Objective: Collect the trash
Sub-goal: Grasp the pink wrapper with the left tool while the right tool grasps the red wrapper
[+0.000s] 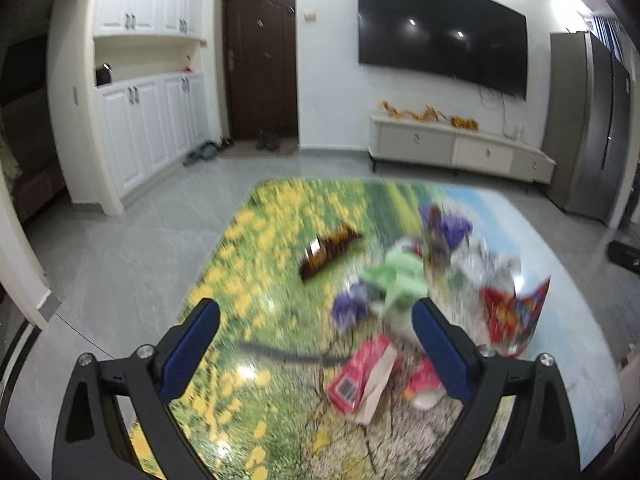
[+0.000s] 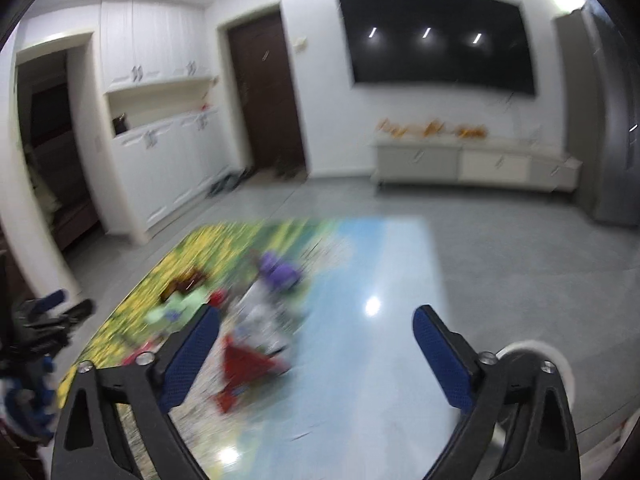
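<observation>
A heap of trash lies on a table [image 1: 248, 360] with a glossy meadow print. In the left wrist view I see a brown bottle [image 1: 328, 250] on its side, a green wrapper [image 1: 396, 280], purple scraps [image 1: 450, 226], a red snack bag [image 1: 512, 316] and a pink carton [image 1: 360, 380]. My left gripper [image 1: 316, 320] is open and empty above the table, with the carton between its fingers. My right gripper [image 2: 316, 328] is open and empty over the blue part of the table [image 2: 380, 280], with the red bag [image 2: 244, 368] near its left finger. Both views are blurred.
A white round rim [image 2: 536, 350] shows behind my right gripper's right finger. The left gripper appears at the right view's left edge [image 2: 44, 316]. Beyond the table are grey floor, a TV stand [image 1: 460, 148], white cupboards [image 1: 140, 128] and a dark door [image 1: 260, 60].
</observation>
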### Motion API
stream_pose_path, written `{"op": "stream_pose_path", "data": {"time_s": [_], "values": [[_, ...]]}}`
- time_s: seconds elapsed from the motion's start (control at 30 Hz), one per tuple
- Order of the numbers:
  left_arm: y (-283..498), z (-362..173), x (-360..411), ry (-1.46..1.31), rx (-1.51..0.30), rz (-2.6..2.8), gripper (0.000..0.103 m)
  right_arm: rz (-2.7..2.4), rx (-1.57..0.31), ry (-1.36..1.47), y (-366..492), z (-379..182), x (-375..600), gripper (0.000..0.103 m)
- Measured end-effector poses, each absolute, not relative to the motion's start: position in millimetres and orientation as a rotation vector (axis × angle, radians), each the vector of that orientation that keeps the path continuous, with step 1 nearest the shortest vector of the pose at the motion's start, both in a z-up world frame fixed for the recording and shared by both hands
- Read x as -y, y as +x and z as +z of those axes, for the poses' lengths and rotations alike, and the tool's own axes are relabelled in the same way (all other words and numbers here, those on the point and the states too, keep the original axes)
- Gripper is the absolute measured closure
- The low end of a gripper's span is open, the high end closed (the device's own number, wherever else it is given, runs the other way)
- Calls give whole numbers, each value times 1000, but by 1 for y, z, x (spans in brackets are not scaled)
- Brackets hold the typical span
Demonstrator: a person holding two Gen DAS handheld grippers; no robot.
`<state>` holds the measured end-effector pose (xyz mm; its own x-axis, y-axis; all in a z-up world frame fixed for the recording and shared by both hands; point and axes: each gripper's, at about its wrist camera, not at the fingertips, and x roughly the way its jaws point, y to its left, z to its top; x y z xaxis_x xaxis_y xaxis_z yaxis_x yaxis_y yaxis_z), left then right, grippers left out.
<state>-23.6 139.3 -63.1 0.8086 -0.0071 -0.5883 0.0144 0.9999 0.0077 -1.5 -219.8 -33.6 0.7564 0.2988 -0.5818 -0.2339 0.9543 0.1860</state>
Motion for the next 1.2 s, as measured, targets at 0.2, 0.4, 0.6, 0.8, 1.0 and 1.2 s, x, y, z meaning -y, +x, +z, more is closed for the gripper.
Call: {"op": "stream_pose_path", "data": {"time_s": [0.2,0.4,0.6,0.8,1.0,1.2], "values": [[-17,-99,-142,20,-720,-98,16,405,-845,142,15,-75,181,30],[-8,-118,-133,65,-763,-183,21,426,-925,139,27,-100,160,36],[7,-130,-129,74,-834,-230,36,421,-958,148,40,-107,153,44],[11,-135,-125,79,-870,-249,66,437,-979,186,48,-115,153,63],[5,-134,-125,80,-852,-232,72,470,-985,199,44,-118,157,87],[-4,-123,-126,57,-829,-213,73,517,-961,200,34,-113,162,95]]}}
